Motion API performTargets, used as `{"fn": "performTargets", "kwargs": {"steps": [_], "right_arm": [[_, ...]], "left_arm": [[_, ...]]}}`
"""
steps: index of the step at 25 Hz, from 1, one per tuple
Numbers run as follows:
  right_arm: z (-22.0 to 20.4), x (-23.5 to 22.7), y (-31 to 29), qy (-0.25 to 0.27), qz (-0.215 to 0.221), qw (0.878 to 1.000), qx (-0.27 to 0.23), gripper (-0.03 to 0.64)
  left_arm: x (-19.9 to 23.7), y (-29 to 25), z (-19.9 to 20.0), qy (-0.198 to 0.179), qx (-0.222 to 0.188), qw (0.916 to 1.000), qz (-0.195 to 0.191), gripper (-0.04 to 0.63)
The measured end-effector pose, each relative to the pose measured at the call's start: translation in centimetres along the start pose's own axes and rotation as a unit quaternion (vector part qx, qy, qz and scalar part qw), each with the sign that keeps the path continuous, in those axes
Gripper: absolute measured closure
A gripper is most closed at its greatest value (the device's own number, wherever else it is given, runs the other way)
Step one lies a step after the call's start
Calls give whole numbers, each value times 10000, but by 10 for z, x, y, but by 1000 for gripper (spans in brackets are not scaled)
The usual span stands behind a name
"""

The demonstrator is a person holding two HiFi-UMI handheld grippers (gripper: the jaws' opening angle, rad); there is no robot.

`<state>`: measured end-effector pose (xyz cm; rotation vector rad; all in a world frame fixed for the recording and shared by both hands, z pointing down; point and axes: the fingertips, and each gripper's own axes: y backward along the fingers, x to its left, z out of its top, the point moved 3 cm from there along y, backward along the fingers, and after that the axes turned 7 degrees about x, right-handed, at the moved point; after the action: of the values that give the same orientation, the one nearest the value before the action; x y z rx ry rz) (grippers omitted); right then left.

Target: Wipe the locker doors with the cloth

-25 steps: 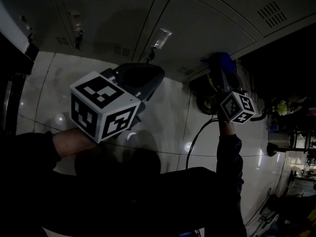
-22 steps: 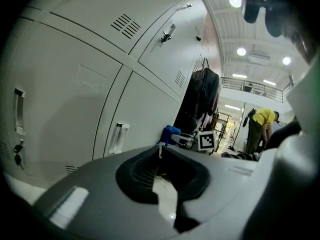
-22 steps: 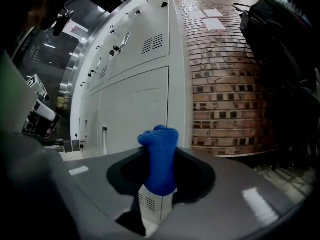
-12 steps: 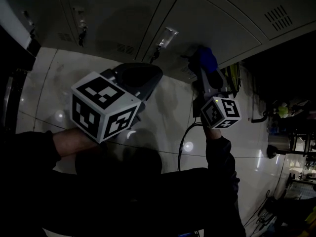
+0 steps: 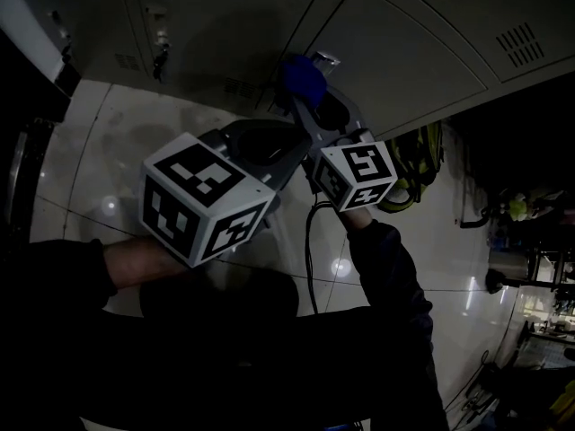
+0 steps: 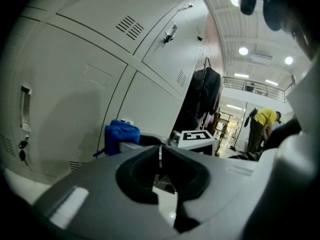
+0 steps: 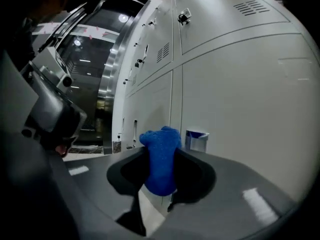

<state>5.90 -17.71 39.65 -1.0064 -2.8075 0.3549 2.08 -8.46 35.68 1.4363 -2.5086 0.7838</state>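
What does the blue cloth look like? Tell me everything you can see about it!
The blue cloth is a bright, fuzzy, towel-like rag bunched into a lump. The right gripper is shut on it: a rounded tuft sticks up past the jaw tips and the rest hangs down between them. It is held up at a pale grey locker door, beside a small label holder. It looks pressed to the door, but real contact is hard to confirm.
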Motion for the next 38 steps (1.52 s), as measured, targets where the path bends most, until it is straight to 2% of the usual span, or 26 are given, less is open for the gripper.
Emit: {"fn": "performTargets", "kwargs": {"steps": [8, 16, 27, 35, 38], "right_arm": [[-16, -39, 4, -254, -390, 9988, 177, 495], [-39, -96, 64, -207, -958, 9947, 298, 494], [-71, -169, 146, -367, -1897, 9801, 451, 494], [-78, -170, 152, -557, -2106, 9752, 399, 494], [-79, -144, 137, -388, -1871, 9806, 432, 494]], "left_arm": [[0, -3, -1, 11, 16, 10000, -33, 595], [1, -7, -5, 9, 75, 10000, -32, 595], [2, -12, -9, -8, 161, 9999, -1, 595], [5, -13, -11, 21, 203, 9998, 56, 595], [5, -13, -12, 29, 204, 9998, 49, 595]]}}
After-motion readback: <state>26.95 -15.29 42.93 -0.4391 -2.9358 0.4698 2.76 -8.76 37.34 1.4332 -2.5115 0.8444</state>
